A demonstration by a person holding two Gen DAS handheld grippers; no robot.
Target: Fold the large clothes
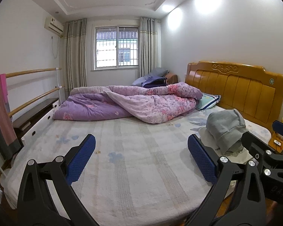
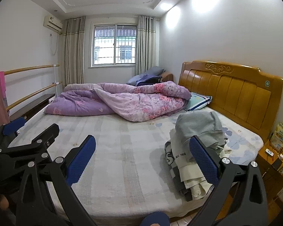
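Both grippers gape wide and empty; the clothes pile (image 2: 196, 143) lies ahead-right, probably nearer the right gripper (image 2: 141, 160) than the left gripper (image 1: 141, 160).

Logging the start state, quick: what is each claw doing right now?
Left claw: open, holding nothing, above the bed sheet.
Right claw: open, holding nothing, near the clothes pile.

Rumpled purple quilt (image 1: 126, 103) beside wooden headboard (image 1: 235, 88), barred window (image 1: 116, 47)
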